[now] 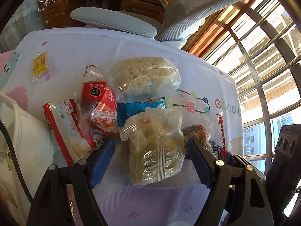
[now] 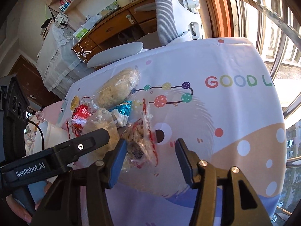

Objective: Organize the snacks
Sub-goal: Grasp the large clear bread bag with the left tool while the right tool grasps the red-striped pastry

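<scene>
A heap of wrapped snacks lies on the white cartoon-printed tablecloth. The left gripper hangs with its blue-padded jaws wide apart on either side of a pale puffed-grain cake in clear crinkly film, not yet touching it. The right gripper, jaws also apart and holding nothing, frames a dark grain bar in clear film with a red serrated edge at the near end of the heap. Beyond these lie a red-printed packet, a blue foil packet and a rounder puffed cake in clear film. The cake between the left jaws looks light, brittle and slippery in its loose wrap, so a gentle squeeze across its broad middle should suit better than pinching the film.
</scene>
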`<state>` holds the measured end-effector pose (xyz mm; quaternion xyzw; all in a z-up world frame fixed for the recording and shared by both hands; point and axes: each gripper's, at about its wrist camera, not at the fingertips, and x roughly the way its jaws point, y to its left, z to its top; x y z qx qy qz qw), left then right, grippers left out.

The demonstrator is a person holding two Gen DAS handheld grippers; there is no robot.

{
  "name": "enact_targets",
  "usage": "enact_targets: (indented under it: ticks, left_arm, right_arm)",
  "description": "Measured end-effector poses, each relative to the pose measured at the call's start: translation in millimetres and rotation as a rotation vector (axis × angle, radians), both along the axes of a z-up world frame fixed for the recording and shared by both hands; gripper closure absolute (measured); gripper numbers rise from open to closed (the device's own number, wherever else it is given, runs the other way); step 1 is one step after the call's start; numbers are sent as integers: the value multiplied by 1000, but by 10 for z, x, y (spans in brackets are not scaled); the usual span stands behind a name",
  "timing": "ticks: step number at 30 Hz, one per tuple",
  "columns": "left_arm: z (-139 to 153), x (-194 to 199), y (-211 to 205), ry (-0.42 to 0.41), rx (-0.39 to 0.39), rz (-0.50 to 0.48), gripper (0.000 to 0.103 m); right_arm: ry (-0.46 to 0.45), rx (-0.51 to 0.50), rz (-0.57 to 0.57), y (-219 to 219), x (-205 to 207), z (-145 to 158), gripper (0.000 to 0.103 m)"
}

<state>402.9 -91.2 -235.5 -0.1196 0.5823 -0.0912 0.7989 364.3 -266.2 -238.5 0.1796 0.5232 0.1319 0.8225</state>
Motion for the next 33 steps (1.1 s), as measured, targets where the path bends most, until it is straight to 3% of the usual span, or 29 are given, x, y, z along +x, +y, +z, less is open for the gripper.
enact_targets:
  ticks: [8,12,15,33]
  left_arm:
    - [-80,14,-18,15,-16,5,37]
    - [-90,-1,15,11,-37,-2,54]
    - [-90,-12,25,7,-43,-6,58]
    - [109,-226,49,9,12,-47,60]
  right_arm:
    - [-30,-13,37,117,-13,15,68]
    - [-45,-55,58,175,-12,58,69]
    - [-46,-78,62,199,-27,74,69]
    - [21,-93,41,149,-441,190,70]
